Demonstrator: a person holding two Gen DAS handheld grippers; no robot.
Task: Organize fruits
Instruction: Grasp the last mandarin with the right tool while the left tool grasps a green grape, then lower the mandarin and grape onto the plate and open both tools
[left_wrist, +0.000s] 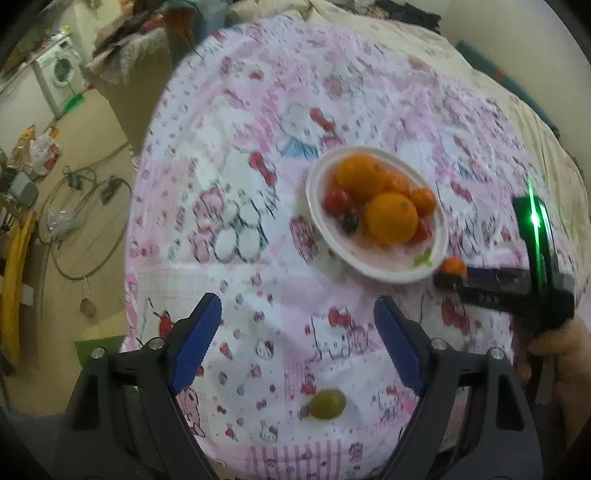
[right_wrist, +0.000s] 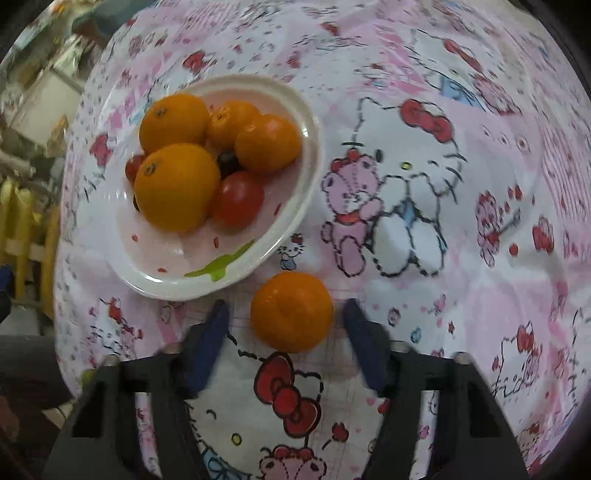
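A white plate (right_wrist: 166, 288) on the pink cartoon-print cloth holds several oranges (right_wrist: 176, 186), red cherry tomatoes (right_wrist: 238, 199) and a dark grape (right_wrist: 227, 162). A loose small orange (right_wrist: 291, 312) lies on the cloth just off the plate's near rim. My right gripper (right_wrist: 286, 314) straddles it, and a gap shows on each side of the fruit. In the left wrist view the same plate (left_wrist: 369, 269) sits ahead and to the right, with that orange (left_wrist: 453, 266) at its edge. My left gripper (left_wrist: 297, 306) is open over bare cloth. A green grape (left_wrist: 327, 404) lies between its fingers, untouched.
The cloth-covered table (left_wrist: 229, 110) drops off at the left to a floor with cables (left_wrist: 85, 221), bags and a washing machine (left_wrist: 61, 74). A person's hand (left_wrist: 554, 354) holds the right tool at the right edge. A yellow wooden piece (left_wrist: 14, 280) stands at the far left.
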